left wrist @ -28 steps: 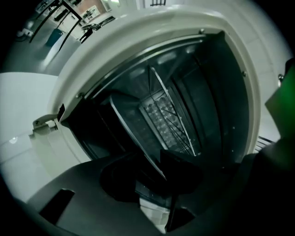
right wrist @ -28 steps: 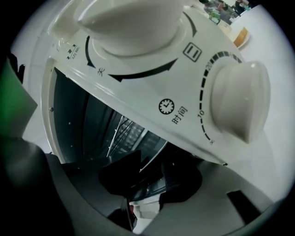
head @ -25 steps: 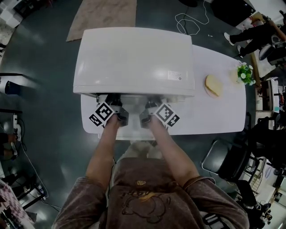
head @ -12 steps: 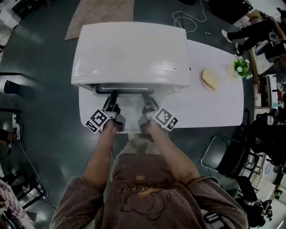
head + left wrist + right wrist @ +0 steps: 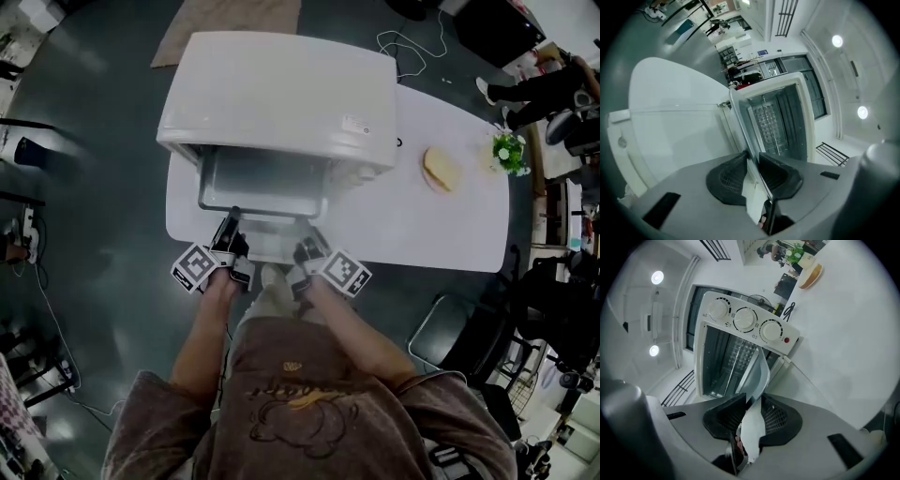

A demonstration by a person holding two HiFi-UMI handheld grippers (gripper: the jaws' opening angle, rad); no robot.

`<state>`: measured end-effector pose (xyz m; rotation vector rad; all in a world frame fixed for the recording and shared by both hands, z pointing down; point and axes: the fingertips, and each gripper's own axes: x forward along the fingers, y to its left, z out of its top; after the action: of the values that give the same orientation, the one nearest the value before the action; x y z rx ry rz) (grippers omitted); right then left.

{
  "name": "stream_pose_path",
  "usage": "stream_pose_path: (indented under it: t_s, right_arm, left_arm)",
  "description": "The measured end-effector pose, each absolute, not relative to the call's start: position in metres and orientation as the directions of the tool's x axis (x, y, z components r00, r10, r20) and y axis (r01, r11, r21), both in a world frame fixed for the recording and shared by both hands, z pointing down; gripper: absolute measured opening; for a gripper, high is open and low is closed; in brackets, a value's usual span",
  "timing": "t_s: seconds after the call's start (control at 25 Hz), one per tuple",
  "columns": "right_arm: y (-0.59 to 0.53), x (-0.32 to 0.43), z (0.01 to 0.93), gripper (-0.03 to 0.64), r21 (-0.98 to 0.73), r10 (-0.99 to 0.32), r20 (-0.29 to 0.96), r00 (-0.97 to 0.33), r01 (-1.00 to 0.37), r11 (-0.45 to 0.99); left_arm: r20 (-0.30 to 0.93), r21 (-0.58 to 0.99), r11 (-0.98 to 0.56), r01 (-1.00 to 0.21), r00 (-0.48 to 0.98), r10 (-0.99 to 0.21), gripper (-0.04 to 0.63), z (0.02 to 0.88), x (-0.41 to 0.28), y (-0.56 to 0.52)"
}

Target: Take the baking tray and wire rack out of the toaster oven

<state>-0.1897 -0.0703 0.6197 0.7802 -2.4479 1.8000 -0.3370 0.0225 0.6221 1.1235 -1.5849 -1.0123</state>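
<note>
In the head view, the baking tray (image 5: 262,178) juts halfway out of the toaster oven (image 5: 281,94) toward the tabletop's (image 5: 450,225) near edge, with my left gripper (image 5: 229,236) and right gripper (image 5: 307,247) at its front rim. It looks thin, stiff and slick, so I'd hold that rim near both corners. In the left gripper view, the fingers (image 5: 726,180) have just been closing and pinch the rim. In the right gripper view it is the same: they have been closing and are clamped on the rim.

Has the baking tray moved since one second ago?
Yes. The baking tray has slid out from under the toaster oven top, toward the person; earlier it was hidden inside.
</note>
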Motion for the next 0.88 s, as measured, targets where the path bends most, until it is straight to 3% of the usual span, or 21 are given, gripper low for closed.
stream_pose_path:
  t_s: [0.88]
  right_arm:
    - [0.014, -0.083, 0.581, 0.091, -0.906, -0.227, 0.247, -0.942, -0.307, 0.290]
  left_arm:
    - [0.198, 0.959, 0.242, -0.147, -0.261, -0.945, 0.072, 0.581, -0.219, 0.122]
